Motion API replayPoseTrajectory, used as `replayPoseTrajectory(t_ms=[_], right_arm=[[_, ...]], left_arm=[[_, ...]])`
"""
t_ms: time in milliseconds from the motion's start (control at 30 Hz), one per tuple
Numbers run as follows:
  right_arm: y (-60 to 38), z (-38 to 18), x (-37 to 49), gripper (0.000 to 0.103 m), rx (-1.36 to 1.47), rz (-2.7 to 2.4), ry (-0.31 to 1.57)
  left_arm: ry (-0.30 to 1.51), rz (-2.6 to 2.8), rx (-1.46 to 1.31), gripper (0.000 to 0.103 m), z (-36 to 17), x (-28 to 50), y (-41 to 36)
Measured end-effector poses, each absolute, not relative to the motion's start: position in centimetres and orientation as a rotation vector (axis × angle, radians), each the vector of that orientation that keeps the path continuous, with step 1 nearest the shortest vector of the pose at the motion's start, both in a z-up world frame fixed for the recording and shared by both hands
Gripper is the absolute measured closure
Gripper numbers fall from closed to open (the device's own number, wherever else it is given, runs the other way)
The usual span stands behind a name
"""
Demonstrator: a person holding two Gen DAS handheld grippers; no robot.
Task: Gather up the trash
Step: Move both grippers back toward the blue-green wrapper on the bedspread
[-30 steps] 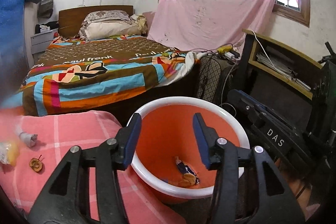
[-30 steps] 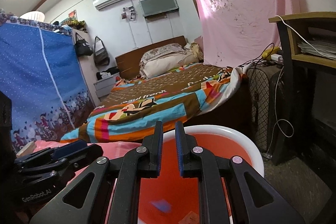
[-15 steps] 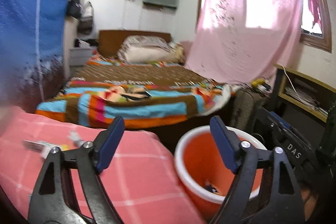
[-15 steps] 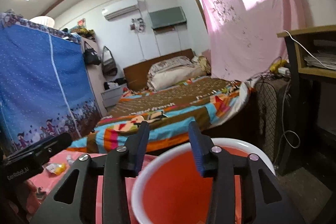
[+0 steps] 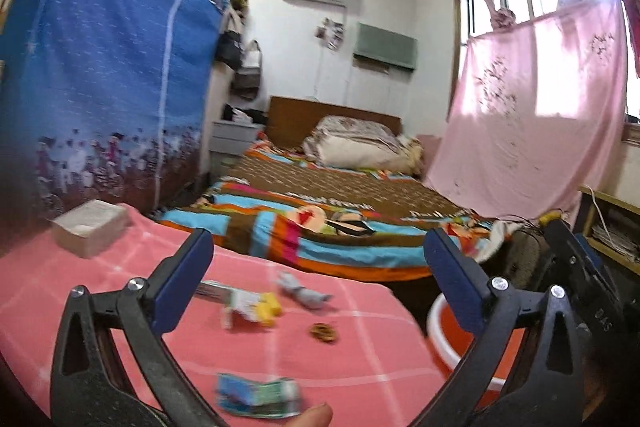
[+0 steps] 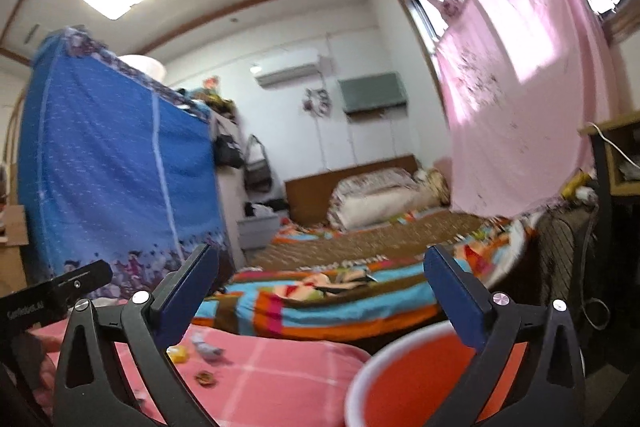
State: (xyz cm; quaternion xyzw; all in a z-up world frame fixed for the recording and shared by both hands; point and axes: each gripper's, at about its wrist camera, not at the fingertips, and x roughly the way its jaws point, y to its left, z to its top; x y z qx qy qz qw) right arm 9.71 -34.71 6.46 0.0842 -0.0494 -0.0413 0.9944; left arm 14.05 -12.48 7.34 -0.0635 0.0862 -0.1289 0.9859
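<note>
At the far left of the left wrist view a blue fabric wardrobe (image 5: 104,75) walls off that side, and a pale box (image 5: 90,227) sits at the back corner of the pink checked tabletop (image 5: 360,359). The left gripper (image 5: 320,291) hangs over this cloth with its jaws opening, wide apart, nothing between the pads. The trash lies loose on the cloth with bare pink around each piece: a yellow and white wrapper (image 5: 252,307), a grey crumpled scrap (image 5: 304,293) just right of it, a small brown round piece (image 5: 324,333) nearer the table's right edge, and a blue-green packet (image 5: 256,393) at the near edge, just beside a fingertip (image 5: 316,417) that shows at the bottom. The table's right edge drops off next to the bucket (image 5: 444,343), orange inside with a white rim, which stands lower than the tabletop and close to it. Behind the table a bed with a striped cover (image 5: 320,227) fills the middle of the room.

In the right wrist view the right gripper (image 6: 320,291) is over the bucket (image 6: 400,383), its jaws also opening and fully spread, with nothing in them. Only the near rim and part of the orange wall show here, so what the bucket contains cannot be told. The other gripper's black body (image 6: 52,291) pokes in at the left edge. At the right a dark desk frame (image 6: 600,195) and hanging cables (image 6: 592,307) crowd the floor beside the bucket.
</note>
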Motion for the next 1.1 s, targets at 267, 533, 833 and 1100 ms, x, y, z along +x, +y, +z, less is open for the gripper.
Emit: replayPoseTrajectory(t_ms=[267, 533, 833, 1100], right_arm=[[-30.0, 6.3, 9.2, 0.000, 0.066, 0.024, -0.160], [-26.9, 4.9, 9.6, 0.000, -0.058, 0.092, -0.135], [-25.5, 2.4, 12.4, 0.000, -0.104, 0.122, 0.058], [-26.6, 0.1, 17.0, 0.000, -0.038, 0.138, 0.339]], left_arm=[[0.139, -0.177, -0.106, 0.000, 6.6, 12.3, -8.3], [0.173, -0.154, -0.090, 0.000, 4.4, 11.9, -6.3], [0.392, -0.236, -0.105, 0.000, 1.2, 14.3, -6.4], [0.601, -0.307, -0.204, 0.002, -1.3, 16.8, -6.4]])
